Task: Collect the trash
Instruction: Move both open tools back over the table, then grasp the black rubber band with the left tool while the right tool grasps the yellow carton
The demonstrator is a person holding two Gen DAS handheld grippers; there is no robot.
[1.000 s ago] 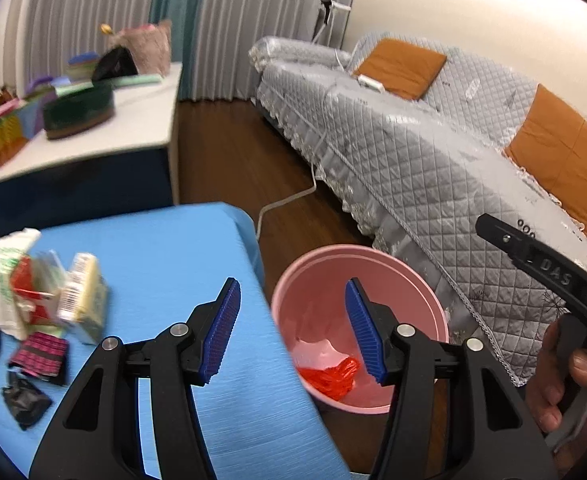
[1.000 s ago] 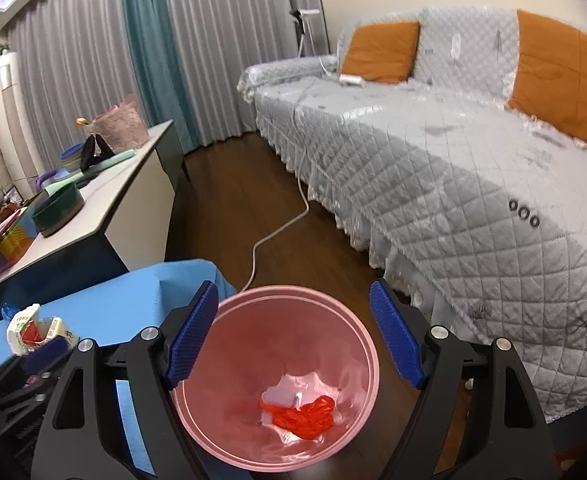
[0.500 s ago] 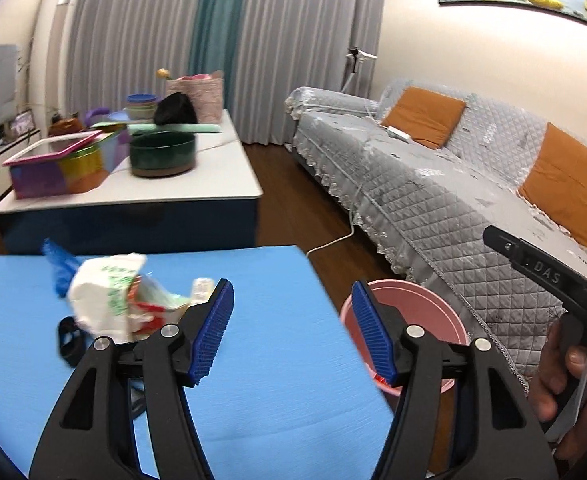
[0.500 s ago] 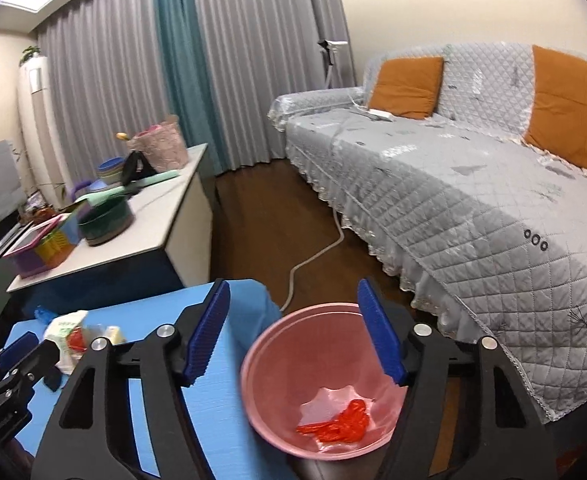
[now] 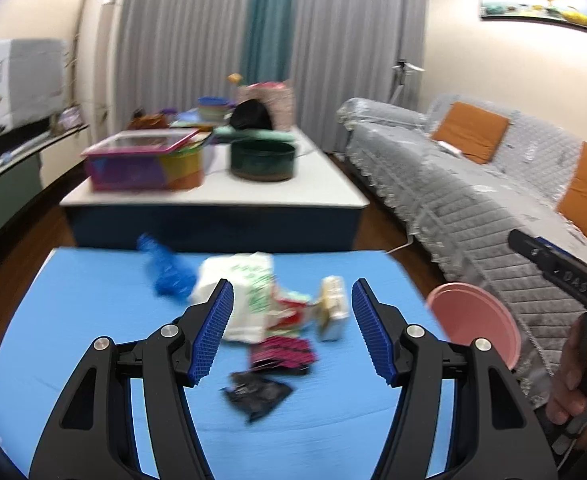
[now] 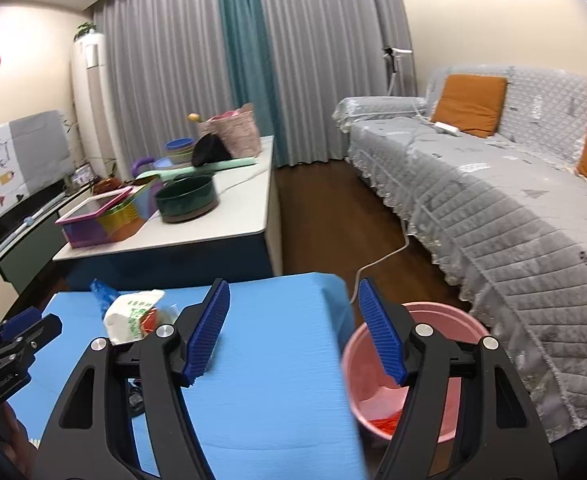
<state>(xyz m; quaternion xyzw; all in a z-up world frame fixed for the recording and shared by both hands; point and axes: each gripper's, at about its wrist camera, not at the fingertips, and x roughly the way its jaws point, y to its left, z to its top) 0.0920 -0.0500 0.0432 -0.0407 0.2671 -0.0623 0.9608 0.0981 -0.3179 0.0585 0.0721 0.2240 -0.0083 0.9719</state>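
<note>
The right hand-held gripper (image 6: 293, 328) hangs with jaws apart and nothing between them, over the blue tabletop (image 6: 269, 380). A pink bucket (image 6: 373, 392) beside the tabletop holds red trash (image 6: 385, 424).

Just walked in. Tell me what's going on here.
A person is clearing trash from a blue table with a handheld gripper in each hand. The left gripper and right gripper are both open and empty, jaws having just shifted. A white plastic bag, a blue wrapper, a small box and dark wrappers lie there. The pink bin beside it holds something red.
</note>
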